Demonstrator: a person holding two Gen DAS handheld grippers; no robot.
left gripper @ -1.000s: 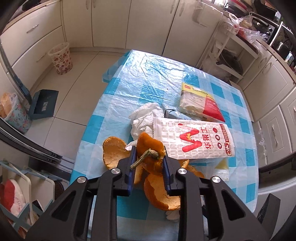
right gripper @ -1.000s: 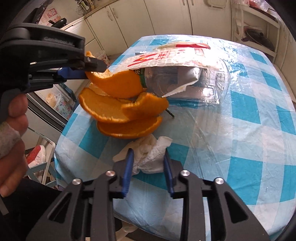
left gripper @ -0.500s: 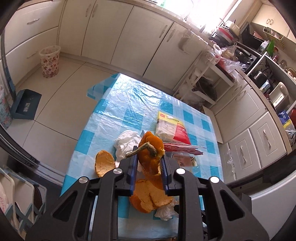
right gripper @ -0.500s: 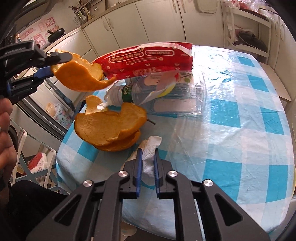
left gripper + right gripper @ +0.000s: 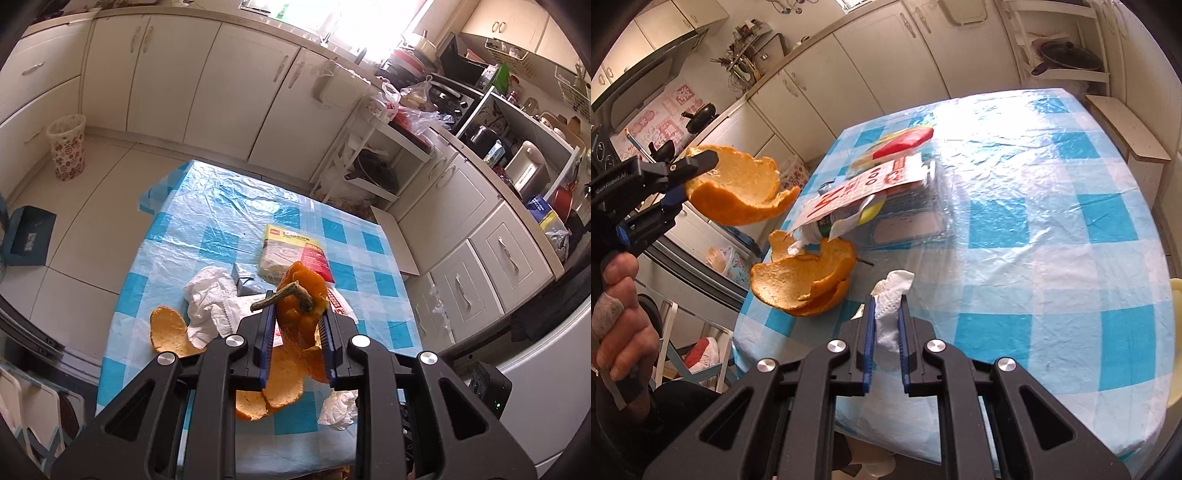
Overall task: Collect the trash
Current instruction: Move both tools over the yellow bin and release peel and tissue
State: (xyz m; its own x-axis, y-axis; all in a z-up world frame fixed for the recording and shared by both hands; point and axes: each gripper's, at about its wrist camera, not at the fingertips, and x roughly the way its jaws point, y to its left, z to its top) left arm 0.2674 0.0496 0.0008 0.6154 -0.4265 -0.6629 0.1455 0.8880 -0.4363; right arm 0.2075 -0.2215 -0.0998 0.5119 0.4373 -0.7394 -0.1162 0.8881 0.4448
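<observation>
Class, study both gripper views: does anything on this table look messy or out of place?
Yes. Orange peels lie stacked near the table edge, beside a tipped bottle under a torn wrapper. The left gripper holds a peel piece; the right gripper pinches a crumpled tissue.

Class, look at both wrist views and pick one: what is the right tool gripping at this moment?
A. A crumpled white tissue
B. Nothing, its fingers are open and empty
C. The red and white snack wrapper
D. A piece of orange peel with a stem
A. In the right wrist view the right tool is closed on a crumpled white tissue, while the orange peel with the stem sits in the left tool.
</observation>
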